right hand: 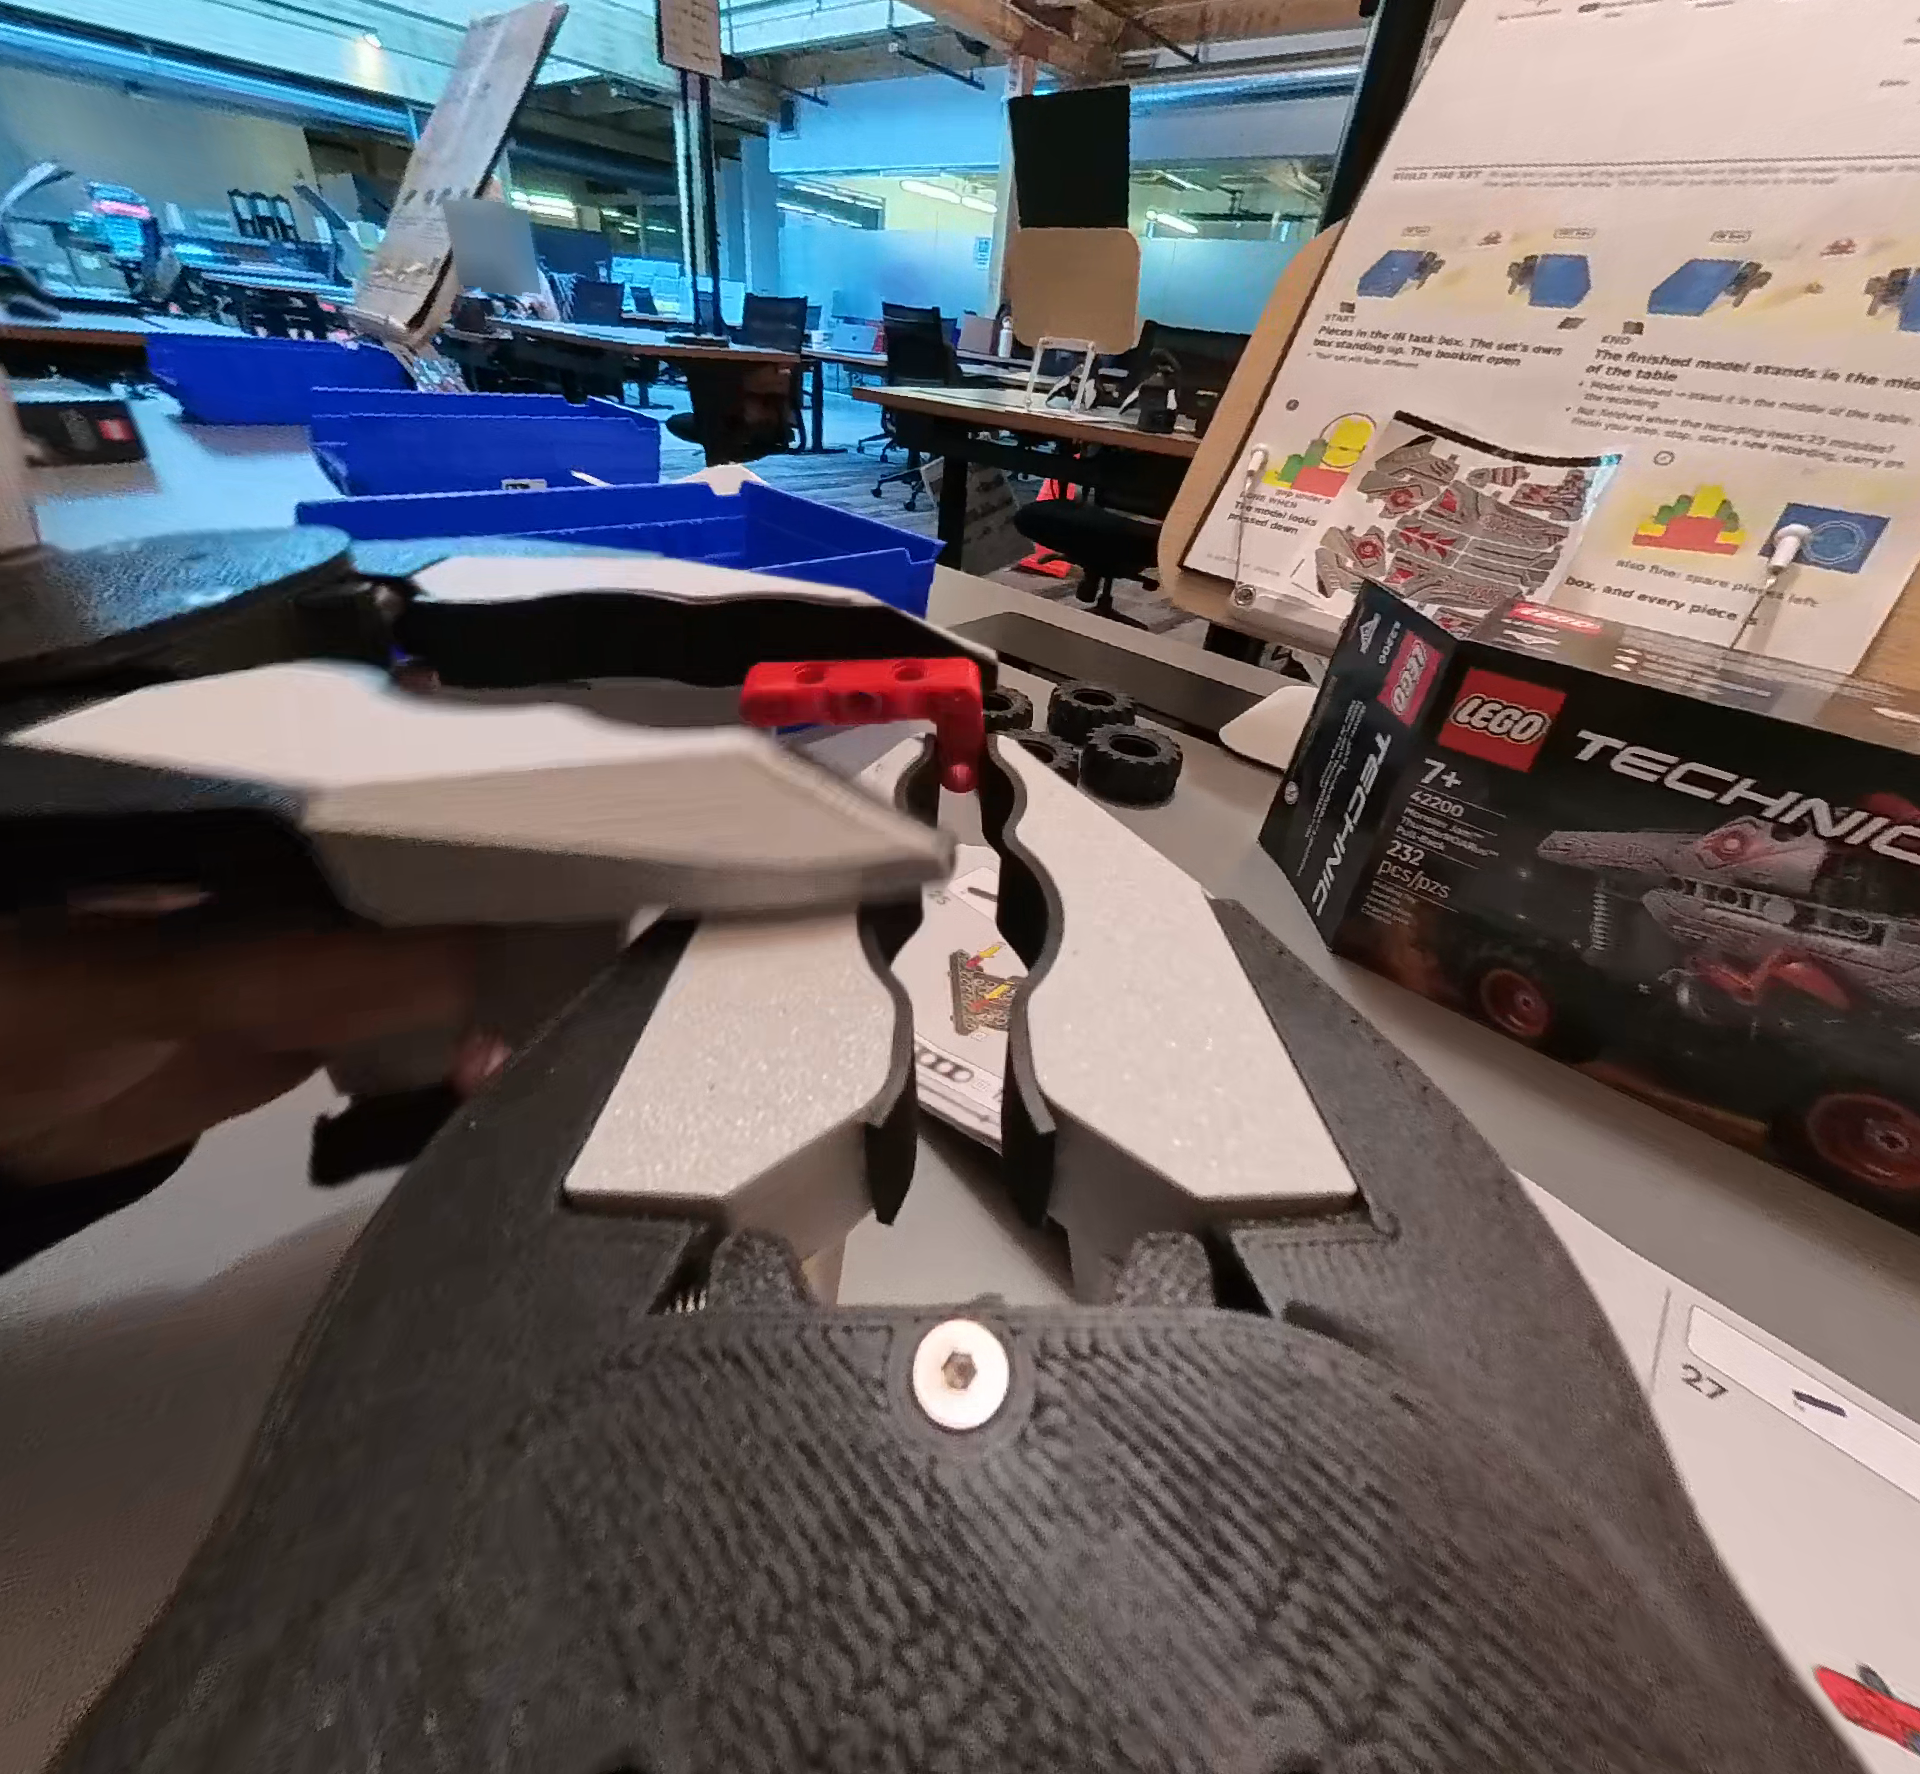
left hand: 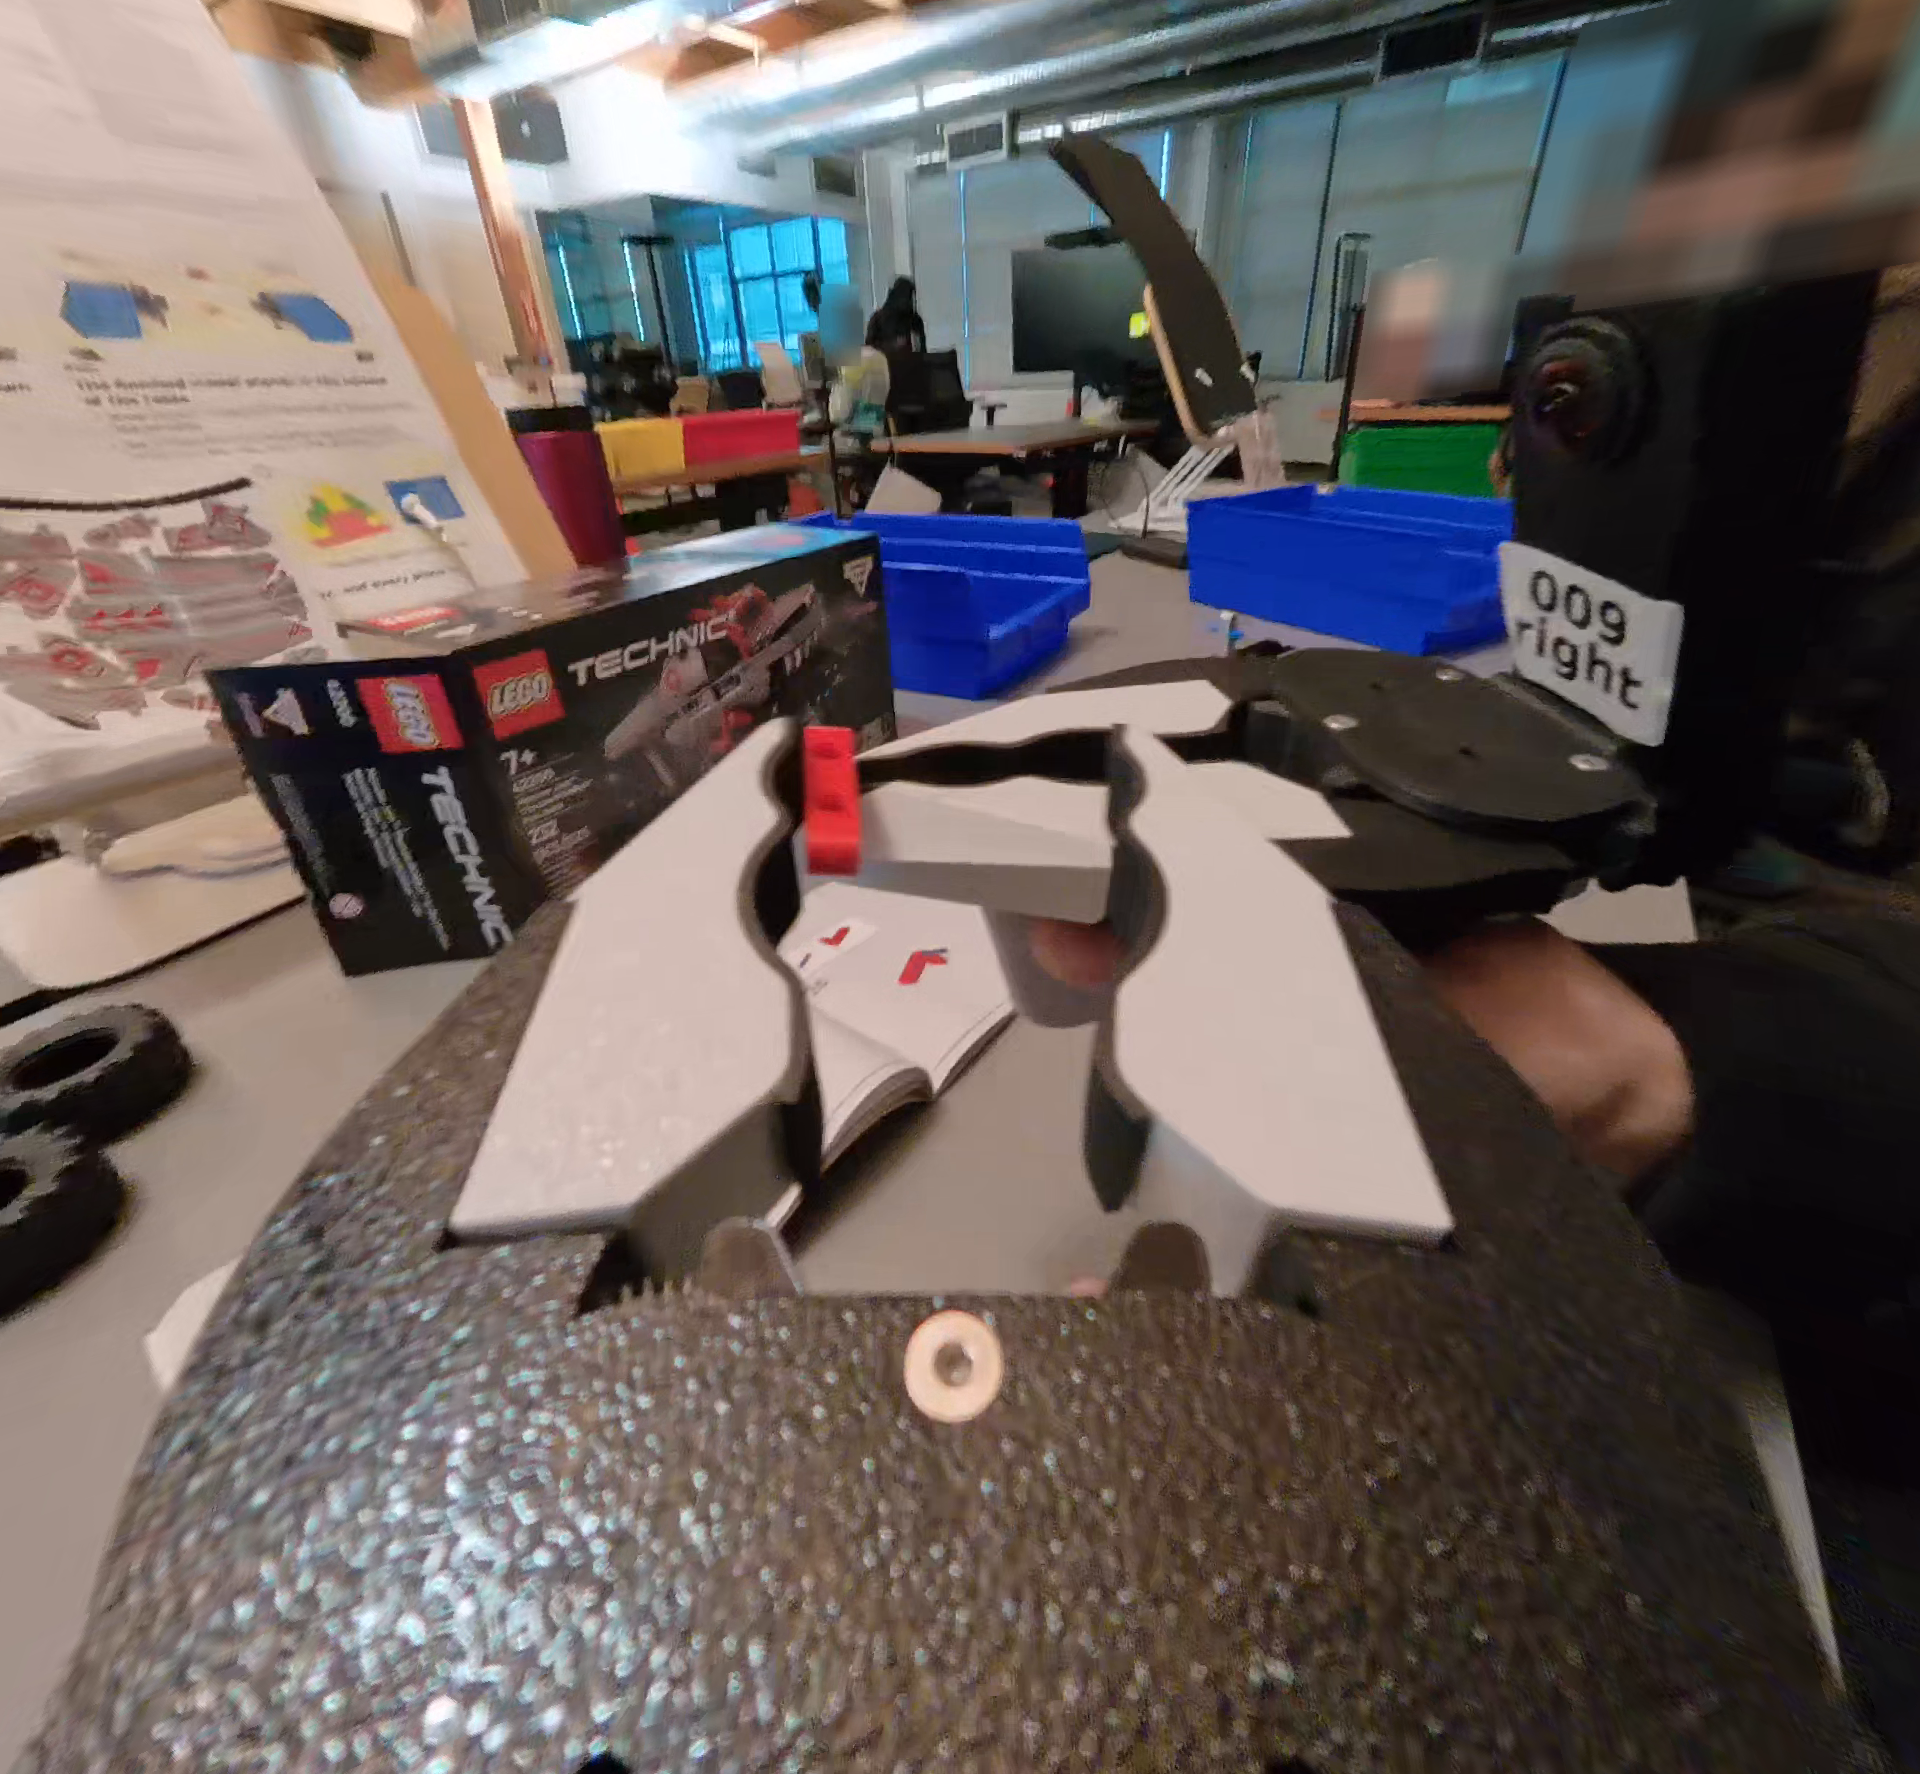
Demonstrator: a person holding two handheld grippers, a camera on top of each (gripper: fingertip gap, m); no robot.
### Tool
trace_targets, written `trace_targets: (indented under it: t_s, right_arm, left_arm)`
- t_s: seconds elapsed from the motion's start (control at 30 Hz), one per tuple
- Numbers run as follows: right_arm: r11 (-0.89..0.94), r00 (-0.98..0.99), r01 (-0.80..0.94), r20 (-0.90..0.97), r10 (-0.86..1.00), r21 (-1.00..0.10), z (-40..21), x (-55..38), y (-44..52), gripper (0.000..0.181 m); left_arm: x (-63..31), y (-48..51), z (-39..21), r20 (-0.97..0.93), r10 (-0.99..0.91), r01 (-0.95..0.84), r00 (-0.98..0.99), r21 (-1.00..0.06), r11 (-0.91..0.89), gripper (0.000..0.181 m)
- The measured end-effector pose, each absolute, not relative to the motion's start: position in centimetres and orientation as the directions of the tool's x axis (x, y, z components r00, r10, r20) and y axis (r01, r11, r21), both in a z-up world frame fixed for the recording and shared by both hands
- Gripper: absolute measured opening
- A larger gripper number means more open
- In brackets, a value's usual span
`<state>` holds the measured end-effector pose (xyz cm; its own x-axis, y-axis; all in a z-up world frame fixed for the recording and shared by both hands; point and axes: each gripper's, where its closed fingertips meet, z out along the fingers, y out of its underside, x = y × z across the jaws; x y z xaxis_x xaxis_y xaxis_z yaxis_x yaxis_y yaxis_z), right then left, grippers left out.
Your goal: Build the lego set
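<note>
red l-shaped lego piece (right hand: 862,690) was held in the air above the table (left hand: 260,1080), where the two tools met. the right hand-held gripper (right hand: 966,774) was clenched on the piece's short leg, its fingertips nearly together. the left hand-held gripper (left hand: 951,768) was released, fingers well apart around the piece and the other tool's tips. in the left wrist view the piece lay against the inner face of one left finger. an open instruction booklet (left hand: 894,1028) lay on the table beneath both tools. the black lego box (right hand: 1610,893) stood just beyond, near four black tyres (right hand: 1101,737). blue bins (left hand: 1340,561) stood farther back on the table. a printed sheet on a board (right hand: 1662,322) leaned upright behind the box
</note>
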<state>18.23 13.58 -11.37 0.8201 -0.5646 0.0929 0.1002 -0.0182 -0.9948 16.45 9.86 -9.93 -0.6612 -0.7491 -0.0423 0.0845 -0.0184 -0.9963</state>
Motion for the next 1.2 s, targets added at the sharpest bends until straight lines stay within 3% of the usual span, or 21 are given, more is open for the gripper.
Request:
trace_targets:
  t_s: [0.07,0.1,0.37,0.63,1.2]
  right_arm:
    - [-0.015,0.829,0.093,0.086,-0.552,-0.996,-11.4,17.9,13.8,0.005]
    - [-0.024,0.827,0.102,0.099,-0.553,-0.994,-11.3,17.7,13.9,0.005]
    - [-0.026,0.807,0.099,0.096,-0.583,-0.995,-11.2,18.5,13.6,0.005]
    - [0.034,0.822,0.030,0.005,-0.569,-0.999,-11.5,18.3,14.5,0.005]
    - [-0.022,0.781,0.115,0.104,-0.616,-0.993,-10.9,18.9,13.3,0.005]
  left_arm:
    - [17.0,11.5,-9.8,-0.093,-0.801,0.120,-0.592,-0.992,0.026,0.016]
    - [17.0,11.9,-9.7,-0.122,-0.807,0.151,-0.578,-0.988,0.041,0.006]
    - [17.0,12.3,-9.7,-0.199,-0.818,0.192,-0.541,-0.975,0.110,0.005]
    - [17.1,13.2,-9.7,-0.088,-0.849,0.201,-0.521,-0.979,-0.021,0.005]
    - [17.0,12.6,-9.9,0.000,-0.809,0.177,-0.588,-0.976,-0.128,0.005]
